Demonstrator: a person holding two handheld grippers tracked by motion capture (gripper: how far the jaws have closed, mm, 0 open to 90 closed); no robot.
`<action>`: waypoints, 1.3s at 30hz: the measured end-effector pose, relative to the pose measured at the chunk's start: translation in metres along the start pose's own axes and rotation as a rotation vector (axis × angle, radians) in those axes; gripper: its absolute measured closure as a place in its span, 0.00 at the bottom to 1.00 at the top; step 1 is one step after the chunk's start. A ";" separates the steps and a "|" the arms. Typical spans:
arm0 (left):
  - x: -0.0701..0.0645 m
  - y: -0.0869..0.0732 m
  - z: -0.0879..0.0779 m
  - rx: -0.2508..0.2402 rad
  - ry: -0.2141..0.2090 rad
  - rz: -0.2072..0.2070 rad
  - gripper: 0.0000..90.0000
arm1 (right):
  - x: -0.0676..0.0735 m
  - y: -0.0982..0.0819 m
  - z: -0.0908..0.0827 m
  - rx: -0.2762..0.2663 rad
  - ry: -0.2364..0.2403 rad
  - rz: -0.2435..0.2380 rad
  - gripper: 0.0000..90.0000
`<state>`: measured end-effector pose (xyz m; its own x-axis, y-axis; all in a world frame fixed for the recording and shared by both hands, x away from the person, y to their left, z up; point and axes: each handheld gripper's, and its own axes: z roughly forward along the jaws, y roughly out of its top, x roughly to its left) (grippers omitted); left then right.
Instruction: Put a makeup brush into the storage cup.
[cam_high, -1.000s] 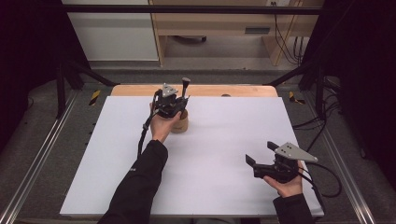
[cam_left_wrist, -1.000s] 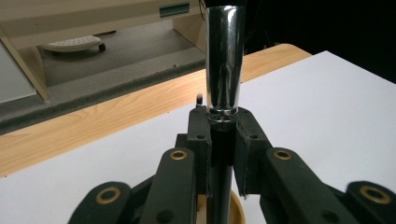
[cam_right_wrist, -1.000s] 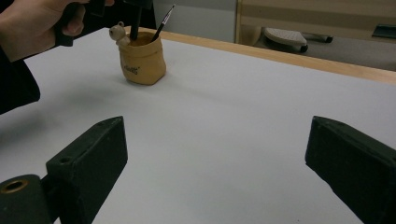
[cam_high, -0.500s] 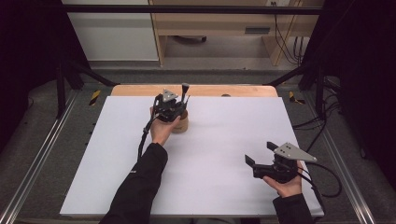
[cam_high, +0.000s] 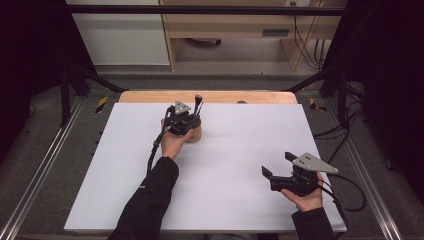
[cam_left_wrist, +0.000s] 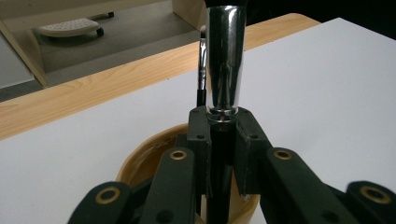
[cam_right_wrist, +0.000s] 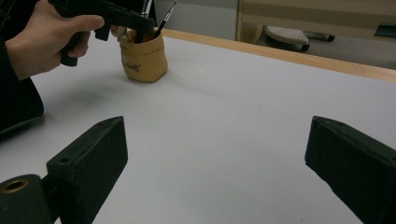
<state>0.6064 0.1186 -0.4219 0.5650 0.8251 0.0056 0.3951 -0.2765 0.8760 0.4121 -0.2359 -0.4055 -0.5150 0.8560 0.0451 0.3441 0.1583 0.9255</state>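
Observation:
A tan round holder (cam_high: 195, 134) stands on the white table top (cam_high: 235, 145) near the far edge, left of centre. My left gripper (cam_high: 186, 119) hangs just over its mouth, shut on an upright brush (cam_high: 198, 102). In the left gripper view the jaws (cam_left_wrist: 223, 140) clamp the brush's black handle below its shiny silver ferrule (cam_left_wrist: 225, 56), above the holder (cam_left_wrist: 144, 154). A thin second brush (cam_left_wrist: 202, 70) stands in the holder behind it. My right gripper (cam_high: 278, 164) sits near the front right, open with nothing between its jaws (cam_right_wrist: 217, 140). It faces the holder (cam_right_wrist: 144, 58) and the left gripper (cam_right_wrist: 116, 16).
A wooden strip (cam_high: 215, 96) borders the table's far edge. Metal rails (cam_high: 45, 170) run along both sides, and cables (cam_high: 345, 190) trail off at the right. Wooden furniture (cam_high: 235, 30) stands on the floor beyond the table.
My left gripper has lowered the brush slightly toward the holder. The right gripper has stayed where it was, still open.

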 end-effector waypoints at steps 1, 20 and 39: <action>0.000 0.000 0.000 0.005 0.001 0.006 0.87 | 0.000 0.000 0.000 0.000 0.000 0.000 0.07; -0.003 0.004 -0.044 -0.075 -0.026 -0.006 0.73 | 0.001 0.001 0.000 -0.007 0.003 0.019 0.07; -0.014 -0.007 -0.112 -0.114 -0.132 0.022 0.48 | 0.000 0.002 -0.002 -0.019 0.002 0.031 0.06</action>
<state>0.5147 0.1643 -0.3745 0.6656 0.7456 -0.0312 0.3008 -0.2299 0.9256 0.4114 -0.2364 -0.4030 -0.5062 0.8591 0.0751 0.3448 0.1219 0.9307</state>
